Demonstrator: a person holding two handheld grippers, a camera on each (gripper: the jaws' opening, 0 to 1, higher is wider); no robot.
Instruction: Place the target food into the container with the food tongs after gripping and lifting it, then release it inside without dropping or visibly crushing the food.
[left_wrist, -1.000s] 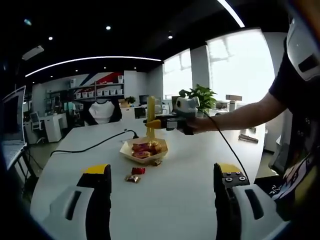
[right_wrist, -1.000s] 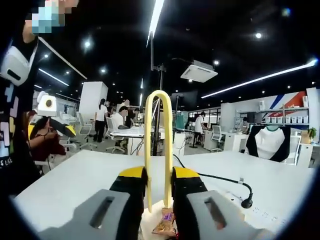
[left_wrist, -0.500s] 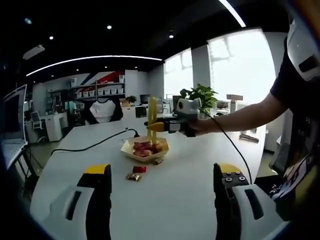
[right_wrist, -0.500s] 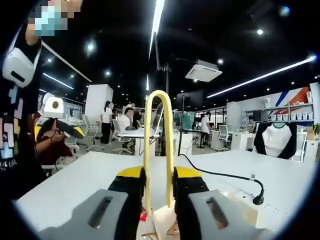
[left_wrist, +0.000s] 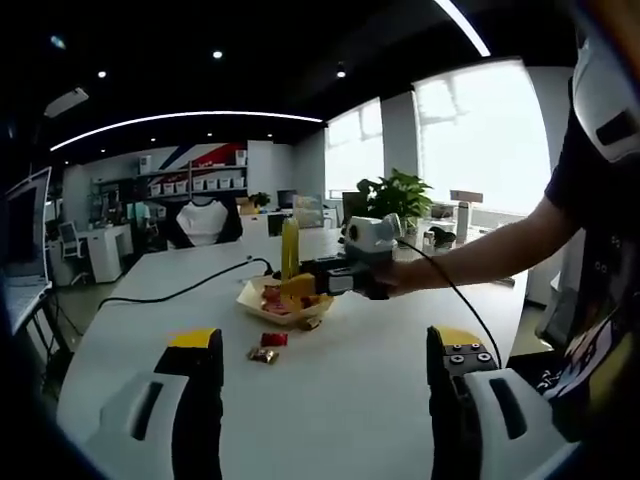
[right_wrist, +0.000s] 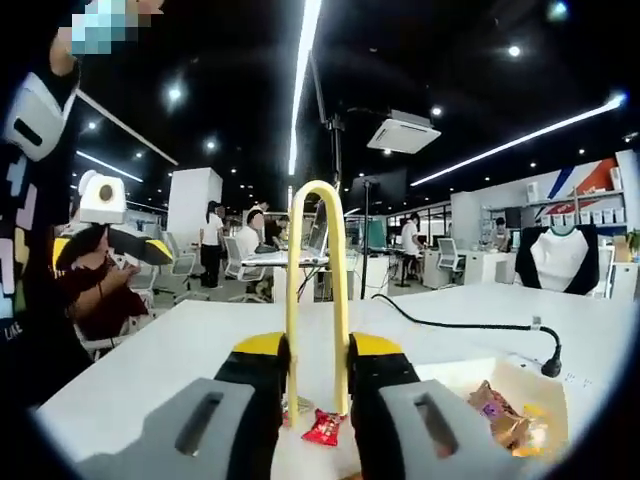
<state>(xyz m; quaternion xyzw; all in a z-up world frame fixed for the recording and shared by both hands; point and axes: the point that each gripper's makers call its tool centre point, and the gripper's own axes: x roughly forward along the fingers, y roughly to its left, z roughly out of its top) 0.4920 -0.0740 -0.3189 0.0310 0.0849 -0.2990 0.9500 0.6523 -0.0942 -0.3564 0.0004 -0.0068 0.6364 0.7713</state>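
Note:
In the left gripper view a shallow paper tray (left_wrist: 252, 297) holds several wrapped snacks. Two loose ones lie in front of it, a red candy (left_wrist: 276, 340) and a gold candy (left_wrist: 263, 355). My right gripper (left_wrist: 312, 282), held by a hand, hangs low by the tray with yellow food tongs (left_wrist: 290, 250) upright in it. In the right gripper view my right gripper (right_wrist: 315, 352) is shut on the tongs (right_wrist: 314, 270), and the red candy (right_wrist: 322, 428) lies just below the tong tips. The tray (right_wrist: 520, 385) sits to the right. My left gripper (left_wrist: 325, 345) is open with nothing in it.
The white table (left_wrist: 350, 410) runs back to a black cable (left_wrist: 180, 290) behind the tray. A potted plant (left_wrist: 395, 190) stands at the far right and a screen (left_wrist: 25, 240) at the left edge. My left gripper (right_wrist: 110, 240) shows at the left of the right gripper view.
The right gripper and tongs have come down and left, from above the tray to the loose candies in front of it. The left gripper has stayed open and still.

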